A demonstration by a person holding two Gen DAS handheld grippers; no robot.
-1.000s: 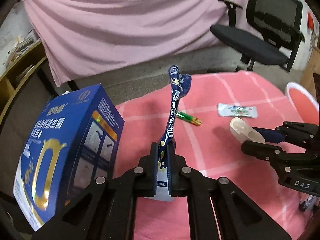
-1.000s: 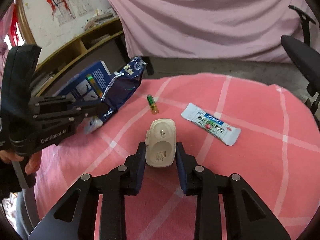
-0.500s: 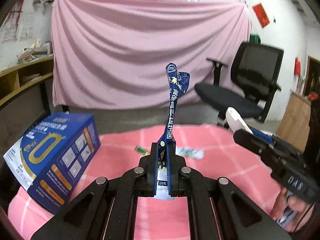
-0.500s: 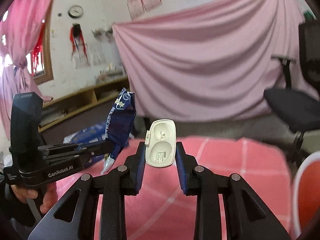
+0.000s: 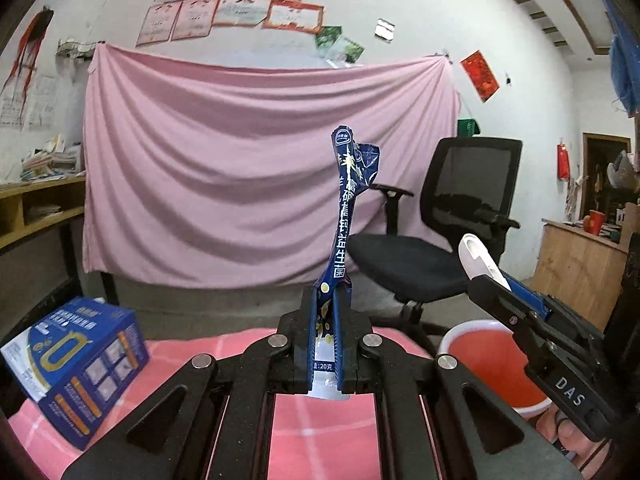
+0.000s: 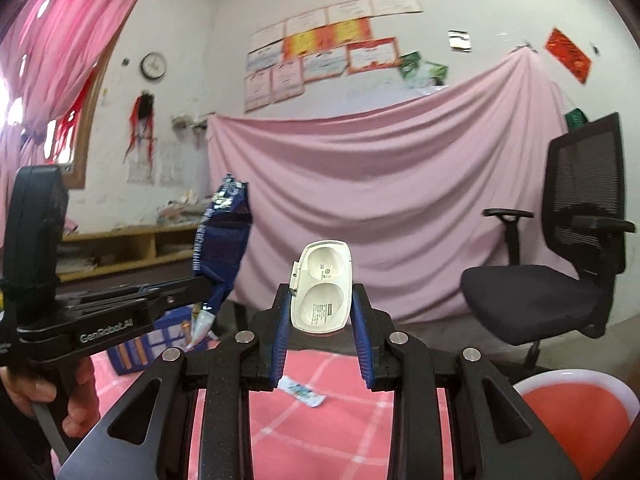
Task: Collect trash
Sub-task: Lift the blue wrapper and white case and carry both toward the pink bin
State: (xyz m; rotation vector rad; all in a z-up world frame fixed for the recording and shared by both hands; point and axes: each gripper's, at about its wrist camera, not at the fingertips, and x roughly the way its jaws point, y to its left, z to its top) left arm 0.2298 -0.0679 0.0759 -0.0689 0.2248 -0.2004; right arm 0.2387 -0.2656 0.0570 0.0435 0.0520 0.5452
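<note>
My left gripper (image 5: 325, 312) is shut on a long dark blue snack wrapper (image 5: 346, 216) that stands upright out of its jaws, lifted above the pink tablecloth (image 5: 320, 432). In the right wrist view the same wrapper (image 6: 222, 240) hangs at the left in that gripper (image 6: 206, 280). My right gripper (image 6: 320, 312) is shut on a small white plastic case (image 6: 322, 286), held up level; from the left wrist view the case (image 5: 478, 256) pokes out of the gripper (image 5: 486, 274) at the right. A white sachet (image 6: 302, 390) lies on the cloth below.
A red basin with a white rim (image 5: 490, 360) (image 6: 576, 412) sits low at the right. A blue carton (image 5: 74, 364) stands on the table's left. A black office chair (image 5: 452, 240) and a pink hanging sheet (image 5: 260, 168) are behind. A hand (image 6: 78, 396) holds the left gripper's handle.
Both grippers have risen from the table and tilted up to level, each keeping its item. The view has swung from the tabletop to the back wall, and the red basin has come into view.
</note>
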